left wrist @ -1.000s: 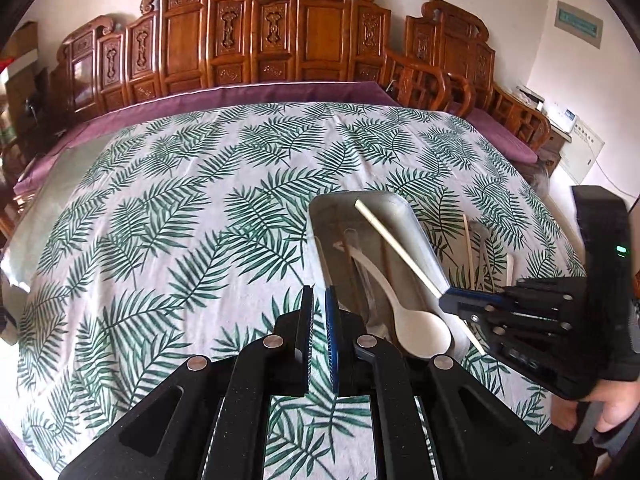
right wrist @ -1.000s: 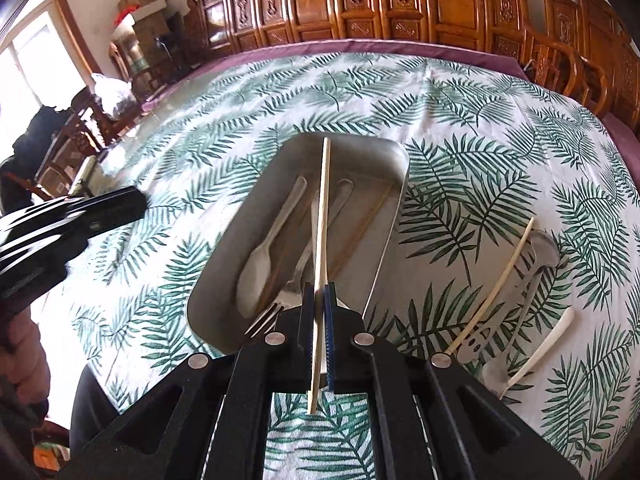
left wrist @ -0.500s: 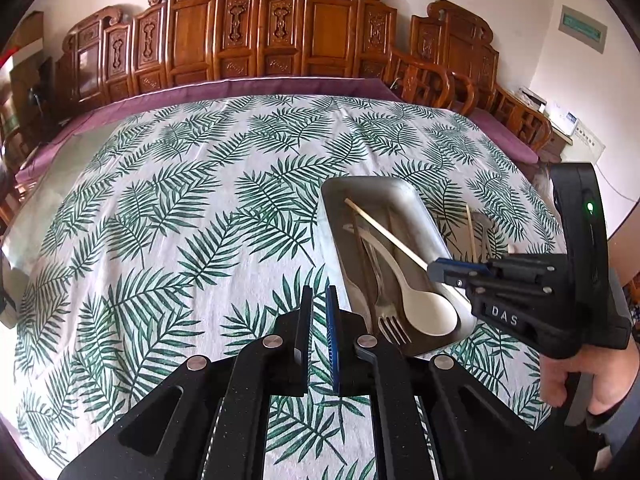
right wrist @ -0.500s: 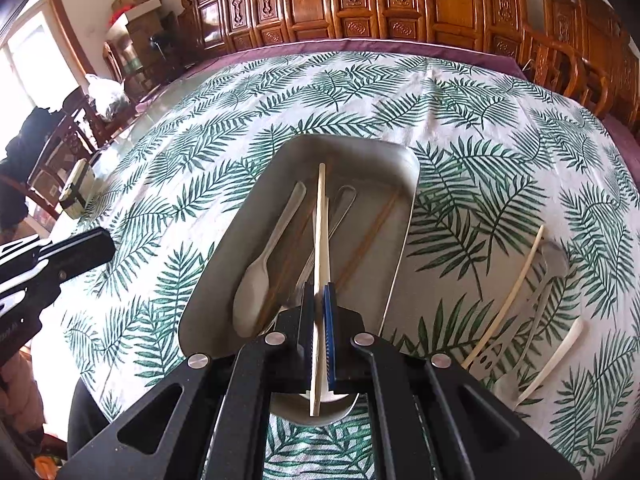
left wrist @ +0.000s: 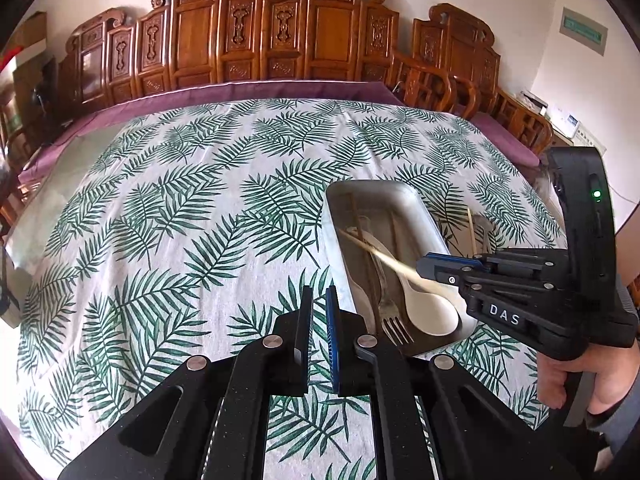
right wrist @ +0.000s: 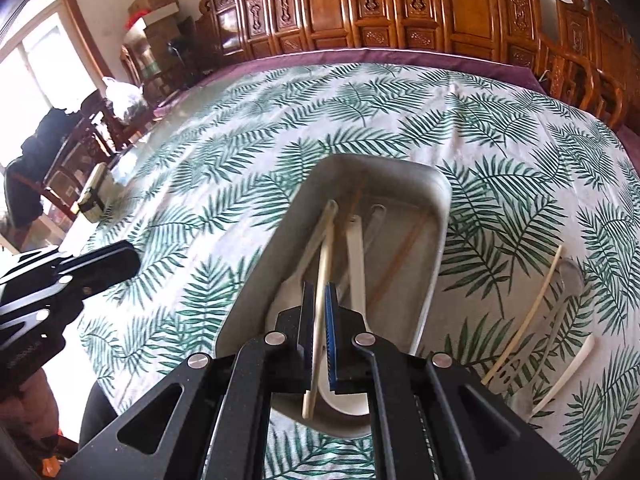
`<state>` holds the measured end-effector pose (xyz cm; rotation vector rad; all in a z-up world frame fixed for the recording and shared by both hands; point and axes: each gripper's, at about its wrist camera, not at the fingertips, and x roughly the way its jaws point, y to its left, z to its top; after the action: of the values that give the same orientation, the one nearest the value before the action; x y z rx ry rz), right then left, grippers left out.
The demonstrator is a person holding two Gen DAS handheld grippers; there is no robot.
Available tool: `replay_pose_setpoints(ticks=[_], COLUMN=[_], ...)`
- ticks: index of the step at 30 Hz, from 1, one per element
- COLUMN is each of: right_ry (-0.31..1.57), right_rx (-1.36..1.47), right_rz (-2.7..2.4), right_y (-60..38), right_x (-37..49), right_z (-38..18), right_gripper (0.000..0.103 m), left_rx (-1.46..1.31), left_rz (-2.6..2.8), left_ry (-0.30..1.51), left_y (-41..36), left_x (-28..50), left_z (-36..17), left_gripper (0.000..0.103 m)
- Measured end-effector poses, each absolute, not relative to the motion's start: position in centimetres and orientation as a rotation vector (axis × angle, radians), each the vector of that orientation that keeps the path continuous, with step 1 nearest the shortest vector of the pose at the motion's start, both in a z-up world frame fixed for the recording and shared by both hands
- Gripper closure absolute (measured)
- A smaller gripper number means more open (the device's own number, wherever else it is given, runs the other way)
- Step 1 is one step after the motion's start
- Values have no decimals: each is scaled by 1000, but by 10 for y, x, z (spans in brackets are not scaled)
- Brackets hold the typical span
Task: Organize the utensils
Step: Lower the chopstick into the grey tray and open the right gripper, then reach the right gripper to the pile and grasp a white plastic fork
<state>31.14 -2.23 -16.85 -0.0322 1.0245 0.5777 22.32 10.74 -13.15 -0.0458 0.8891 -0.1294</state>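
Observation:
A metal tray (right wrist: 436,240) (left wrist: 424,216) lies on the leaf-print tablecloth and holds a white spoon (left wrist: 428,312), a metal fork (left wrist: 390,312) and brown chopsticks (right wrist: 400,256). My right gripper (right wrist: 319,300) (left wrist: 426,270) is shut on a pale chopstick (right wrist: 326,248) (left wrist: 384,258), whose far end dips low into the tray. My left gripper (left wrist: 319,304) hangs shut and empty over the cloth, just left of the tray's near end. More utensils lie on the cloth to the right of the tray: a pale chopstick (right wrist: 532,312), a metal spoon (right wrist: 570,280) and a white handle (right wrist: 568,376).
Carved wooden chairs (left wrist: 320,32) line the far side of the table, with a purple cloth edge (left wrist: 240,90) beneath the print. A person's hand (left wrist: 580,376) grips the right tool. A small box (right wrist: 94,192) sits at the table's left edge.
The right gripper has carried the pale chopstick forward and lower over the tray, its tip now down among the utensils. The left gripper has drawn back slightly from the tray.

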Motion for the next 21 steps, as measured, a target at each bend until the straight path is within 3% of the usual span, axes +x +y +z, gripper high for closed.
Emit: replay_pose_setpoints(ticks=[8, 11, 15, 21], right_ry=[989, 981, 973, 965], right_rx=[-10, -7, -9, -3], right_rz=[590, 568, 524, 440], right_y=[-43, -64, -96, -149], right_x=[292, 283, 272, 257], right_z=[-151, -149, -146, -145], right_gripper=[96, 96, 96, 96], left_rx=[-39, -33, -24, -12], left_rz=[-146, -161, -184, -217], left_ry=[887, 882, 881, 873], left_y=[96, 88, 75, 56], left_x=[221, 221, 222, 222], left_z=[-128, -127, -126, -123], left_gripper=[97, 86, 85, 61])
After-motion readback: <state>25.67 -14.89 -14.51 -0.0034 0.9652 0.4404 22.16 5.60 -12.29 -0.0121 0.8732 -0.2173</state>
